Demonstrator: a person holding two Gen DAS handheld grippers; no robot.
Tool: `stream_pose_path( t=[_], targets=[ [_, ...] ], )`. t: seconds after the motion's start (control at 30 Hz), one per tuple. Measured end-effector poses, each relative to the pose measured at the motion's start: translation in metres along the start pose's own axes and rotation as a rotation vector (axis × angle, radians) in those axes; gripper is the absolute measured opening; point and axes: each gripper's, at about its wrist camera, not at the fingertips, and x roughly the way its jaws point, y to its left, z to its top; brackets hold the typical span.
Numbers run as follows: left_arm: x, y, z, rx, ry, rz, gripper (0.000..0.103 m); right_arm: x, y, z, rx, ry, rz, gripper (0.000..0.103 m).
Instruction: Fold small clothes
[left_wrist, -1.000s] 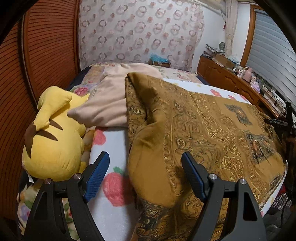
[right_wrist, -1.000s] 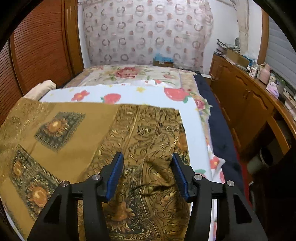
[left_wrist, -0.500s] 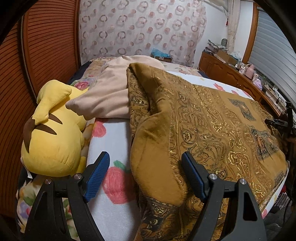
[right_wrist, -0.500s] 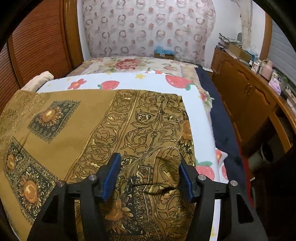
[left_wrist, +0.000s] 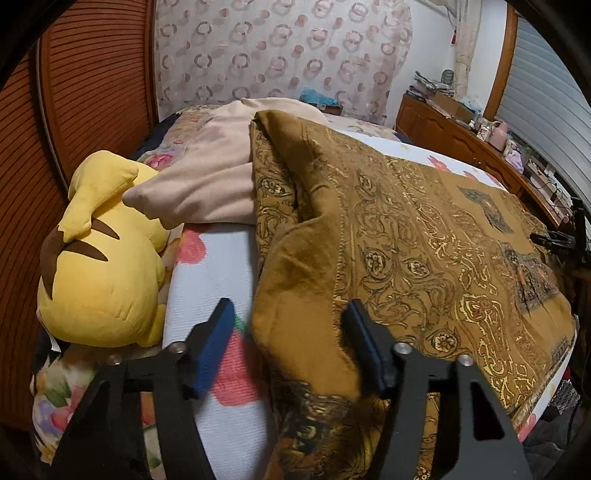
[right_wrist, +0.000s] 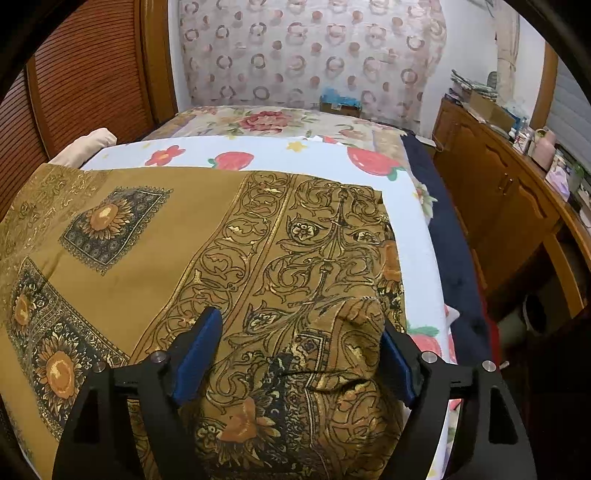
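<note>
A mustard-brown patterned cloth (left_wrist: 424, 236) lies spread across the bed (right_wrist: 258, 155), over a white sheet printed with red fruit and flowers (left_wrist: 218, 258). In the left wrist view the left hand-held gripper (left_wrist: 291, 343) hangs with its blue-padded fingers wide apart, straddling a rolled-over edge of the cloth; the left pad sits over the bare sheet and the right pad over the cloth, and neither clearly presses it. A yellow plush toy (left_wrist: 99, 258) lies at the bed's left edge, just beside a beige blanket (left_wrist: 207, 184) whose end is tucked under the cloth's far corner. In the right wrist view the right hand-held gripper (right_wrist: 295, 354) also stands wide, with a raised bunch of the cloth (right_wrist: 295, 295) humped between its pads; the fabric seems to touch the right pad, though the fisheye makes contact hard to judge. A wooden cabinet (right_wrist: 506, 206) runs along the right side of the room.
</note>
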Motion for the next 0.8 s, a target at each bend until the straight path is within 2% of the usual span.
stream_pose_path(
  t=[0.13, 0.2, 0.27, 0.3, 0.37, 0.47, 0.8],
  targets=[
    [0.0, -0.001, 0.0, 0.007, 0.008, -0.033, 0.042, 0.0, -0.001, 0.0, 0.0, 0.0, -0.001, 0.082],
    [-0.001, -0.001, 0.001, 0.003, 0.009, -0.064, 0.023, 0.0, -0.001, 0.0, 0.0, 0.0, -0.001, 0.082],
    [-0.005, -0.004, 0.002, 0.011, -0.005, -0.079, 0.009, 0.0, -0.001, 0.0, 0.0, 0.0, -0.001, 0.082],
    [-0.008, -0.006, 0.003, 0.017, -0.011, -0.084, 0.007, 0.0, -0.001, 0.0, 0.0, 0.0, 0.0, 0.082],
    [-0.015, -0.011, 0.006, 0.024, -0.038, -0.092, 0.005, 0.0, -0.001, 0.0, 0.001, 0.0, -0.001, 0.082],
    [-0.036, -0.021, 0.01, 0.028, -0.122, -0.096, 0.004, 0.0, -0.001, 0.0, 0.001, 0.0, -0.001, 0.082],
    [-0.067, -0.062, 0.038, 0.078, -0.22, -0.193, 0.004, 0.001, -0.001, 0.0, 0.0, 0.001, -0.003, 0.082]
  ],
)
